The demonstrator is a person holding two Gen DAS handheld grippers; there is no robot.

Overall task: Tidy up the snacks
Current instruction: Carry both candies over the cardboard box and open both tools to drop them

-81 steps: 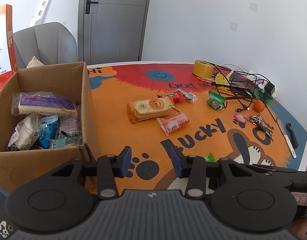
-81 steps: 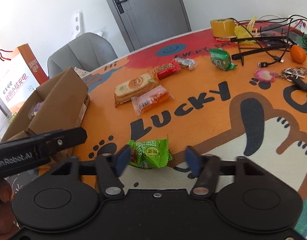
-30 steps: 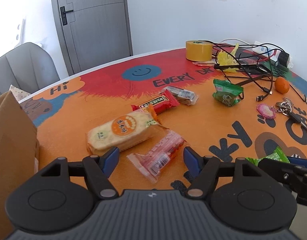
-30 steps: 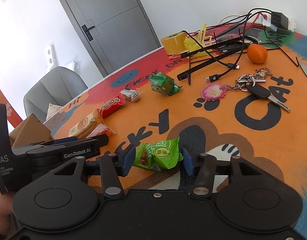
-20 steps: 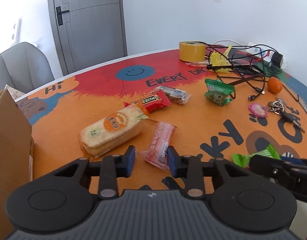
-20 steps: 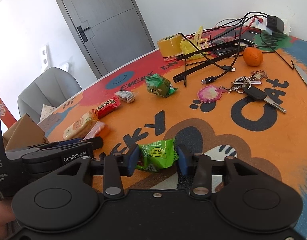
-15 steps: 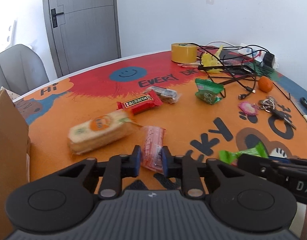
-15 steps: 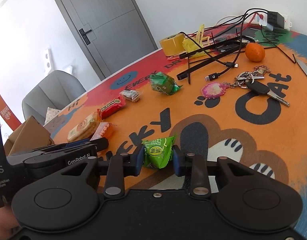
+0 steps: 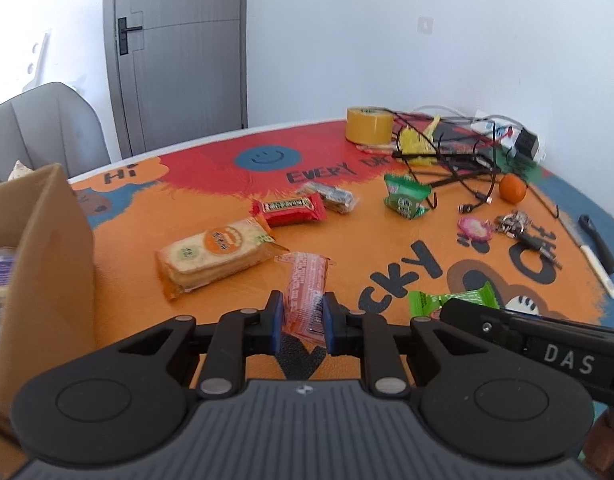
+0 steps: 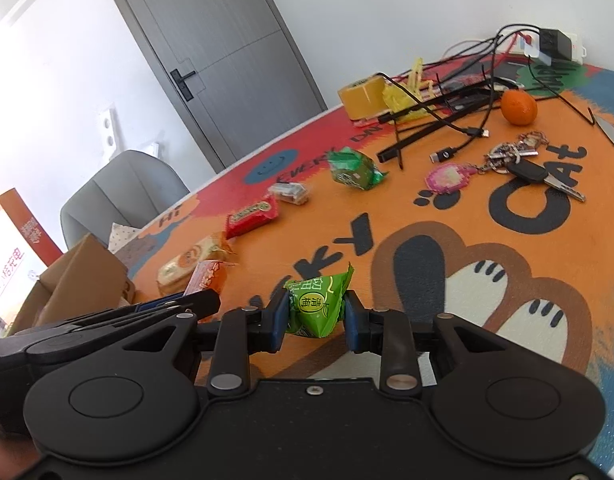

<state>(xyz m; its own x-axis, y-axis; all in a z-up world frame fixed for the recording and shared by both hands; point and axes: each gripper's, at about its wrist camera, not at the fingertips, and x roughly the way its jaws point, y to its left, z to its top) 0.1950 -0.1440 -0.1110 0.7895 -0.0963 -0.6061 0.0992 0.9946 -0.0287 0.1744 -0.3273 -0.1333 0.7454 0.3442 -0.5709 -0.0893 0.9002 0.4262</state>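
A pink snack packet is clamped by its end in the left gripper jaws and a green one in the right gripper jaws, above the surface, with the cardboard box at nine o'clock; a slippery wrapper could be dropped short.

a home room: cartoon tablecloth, grey door, keys, snacks.

I see orange table with black lettering, red band; pink-red packet, green packet, red bar, yellow tape, brown box.
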